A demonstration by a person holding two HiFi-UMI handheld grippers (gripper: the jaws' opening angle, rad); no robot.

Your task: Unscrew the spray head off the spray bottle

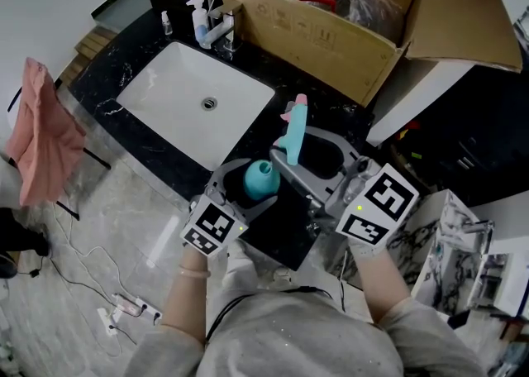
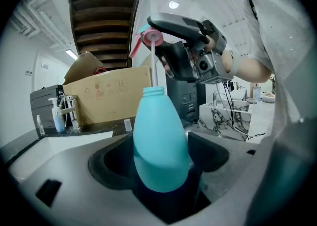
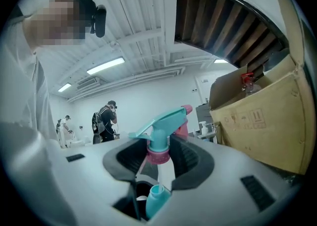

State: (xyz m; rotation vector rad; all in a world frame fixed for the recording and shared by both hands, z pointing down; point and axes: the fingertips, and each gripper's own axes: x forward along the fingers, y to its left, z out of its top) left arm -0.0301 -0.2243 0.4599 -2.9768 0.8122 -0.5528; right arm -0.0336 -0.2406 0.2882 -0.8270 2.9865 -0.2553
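Note:
A teal spray bottle [image 1: 260,178] stands upright over the black counter, and my left gripper [image 1: 258,189] is shut on its body. In the left gripper view the bottle [image 2: 161,141] fills the jaws, with its threaded neck [image 2: 153,90] bare. My right gripper [image 1: 302,148] is shut on the teal spray head [image 1: 293,131], pads pressing at its pink collar [image 3: 159,156]. The head hangs above the bottle, off the neck. Its thin white dip tube [image 2: 153,66] still runs down into the neck. The right gripper view has the bottle's mouth [image 3: 157,195] just below the spray head [image 3: 161,131].
A white sink [image 1: 165,94] is set in the black counter to the left, with a faucet [image 1: 219,32] and a pump bottle [image 1: 198,20] behind it. A large open cardboard box [image 1: 331,28] stands at the back. A pink cloth [image 1: 41,131] hangs at far left. People stand far off [image 3: 106,121].

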